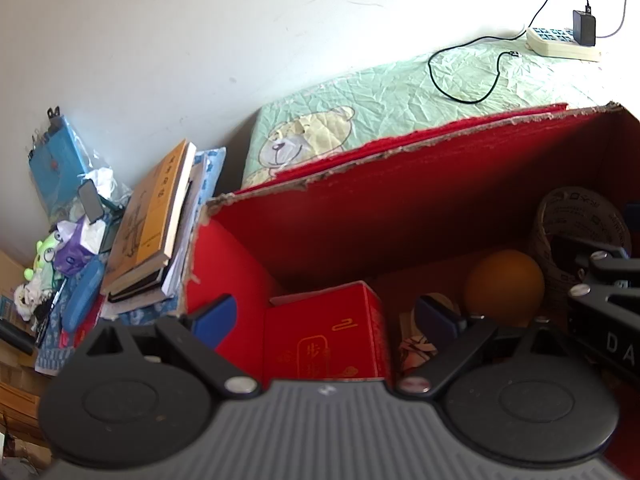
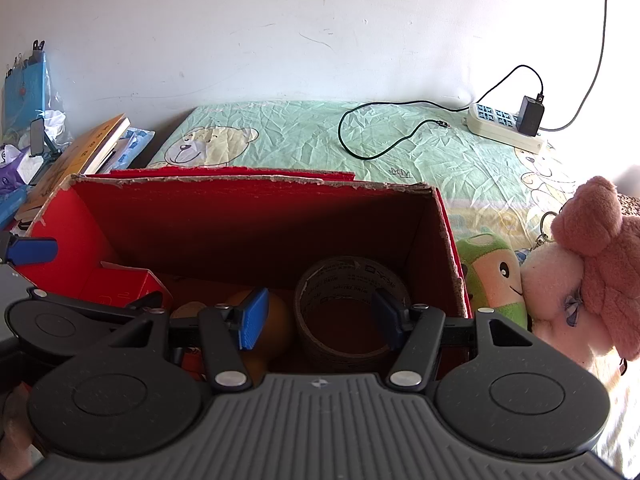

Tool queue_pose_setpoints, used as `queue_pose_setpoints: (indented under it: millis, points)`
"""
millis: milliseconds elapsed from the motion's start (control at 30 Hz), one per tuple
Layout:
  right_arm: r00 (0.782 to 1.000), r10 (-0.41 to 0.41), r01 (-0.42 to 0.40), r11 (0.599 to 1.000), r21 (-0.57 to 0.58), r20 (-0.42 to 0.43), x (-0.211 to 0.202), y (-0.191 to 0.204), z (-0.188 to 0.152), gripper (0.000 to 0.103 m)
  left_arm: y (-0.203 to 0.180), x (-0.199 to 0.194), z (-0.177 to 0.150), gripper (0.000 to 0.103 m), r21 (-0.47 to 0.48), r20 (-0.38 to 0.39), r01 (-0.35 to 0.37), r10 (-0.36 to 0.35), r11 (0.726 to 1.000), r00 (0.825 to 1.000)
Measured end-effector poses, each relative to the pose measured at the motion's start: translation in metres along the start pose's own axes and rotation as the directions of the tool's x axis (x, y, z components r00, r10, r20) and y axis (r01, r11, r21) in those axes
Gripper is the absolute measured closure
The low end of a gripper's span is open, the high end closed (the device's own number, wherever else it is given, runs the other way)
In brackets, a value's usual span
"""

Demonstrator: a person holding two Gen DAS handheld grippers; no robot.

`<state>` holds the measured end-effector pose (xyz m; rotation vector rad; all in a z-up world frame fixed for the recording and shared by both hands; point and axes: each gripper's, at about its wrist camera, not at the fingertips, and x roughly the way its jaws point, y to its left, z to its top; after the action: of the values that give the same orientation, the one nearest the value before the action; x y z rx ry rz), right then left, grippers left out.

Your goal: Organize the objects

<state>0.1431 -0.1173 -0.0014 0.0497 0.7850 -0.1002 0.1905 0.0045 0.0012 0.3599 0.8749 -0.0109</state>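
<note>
Home bedroom, bear-print bedsheet (image 2: 304, 136), plush toys (image 2: 588, 264)

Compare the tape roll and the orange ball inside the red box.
The tape roll is a hollow brown ring with printed lettering; the orange ball is solid, plain and unmarked. The tape roll stands taller than the ball and sits nearer the box's right wall, while the ball lies toward the middle, beside the small red carton. Both rest on the floor of the red box, and neither is gripped.
</note>
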Motion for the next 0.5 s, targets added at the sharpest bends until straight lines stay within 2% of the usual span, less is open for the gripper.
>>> queue_pose_setpoints:
  millis: [367,500]
  points:
    - [1.000,0.000,0.000,1.000,0.001,0.000,0.0001,-0.0005,-0.0004,0.042,-0.0004,0.0005,0.0000,0.008,0.004,0.011,-0.010,0.010,1.000,1.000]
    - [1.000,-0.002,0.002,1.000,0.007,-0.004,0.0002,0.0008,0.0008,0.042,0.0033,-0.0017,0.0010,0.007,-0.028,-0.001,0.006,-0.006,1.000,1.000]
